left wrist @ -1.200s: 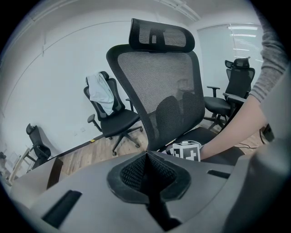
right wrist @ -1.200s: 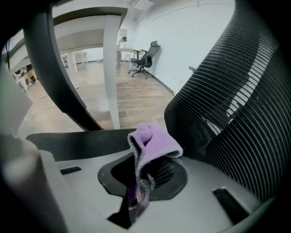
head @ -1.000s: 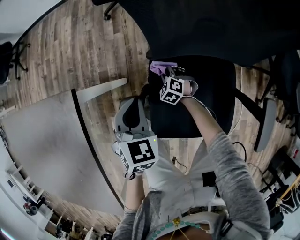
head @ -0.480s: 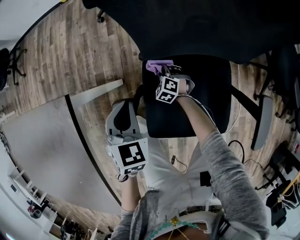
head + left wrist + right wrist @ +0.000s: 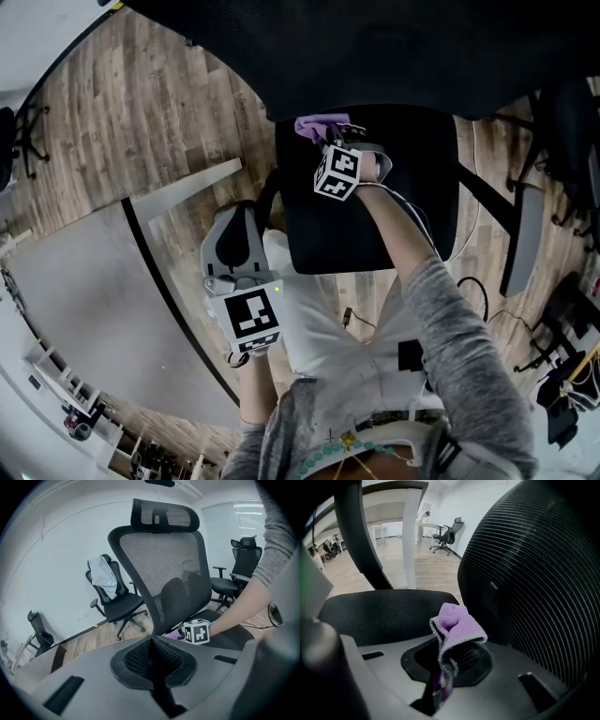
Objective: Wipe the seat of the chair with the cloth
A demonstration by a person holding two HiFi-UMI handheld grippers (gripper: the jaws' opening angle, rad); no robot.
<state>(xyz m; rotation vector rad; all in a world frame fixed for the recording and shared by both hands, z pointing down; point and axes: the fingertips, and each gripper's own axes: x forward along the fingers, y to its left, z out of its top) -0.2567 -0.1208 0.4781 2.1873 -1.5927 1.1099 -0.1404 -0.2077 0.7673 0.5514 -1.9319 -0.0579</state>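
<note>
1. Head view looked down on the black seat (image 5: 394,211), with the backrest (image 5: 375,47) rising along its far edge and an armrest (image 5: 518,239) standing off its right side.
2. At the seat's far left corner, just beside the foot of the backrest, was the purple cloth (image 5: 322,126). Whether it touched the pad could not be told.
3. The right hand-held gripper (image 5: 339,139) was clenched on the cloth. In the right gripper view the fabric bunched up out of the jaws, with the seat spreading to the left and the mesh of the backrest close on the right.
4. The left hand-held gripper (image 5: 246,214) hung off the seat, just beside its left edge. In the left gripper view its jaws were pressed together with nothing between them.
5. Most of the pad lay bare toward its near and right edges.
6. To the left of the chair ran a wooden floor (image 5: 141,112), then a grey area of floor (image 5: 84,291) bounded by a dark curved line, with a white strip (image 5: 187,183) lying between them.
7. Behind the backrest, in the left gripper view, stood another office chair (image 5: 117,606) with a pale garment (image 5: 103,573) draped over its back.
</note>
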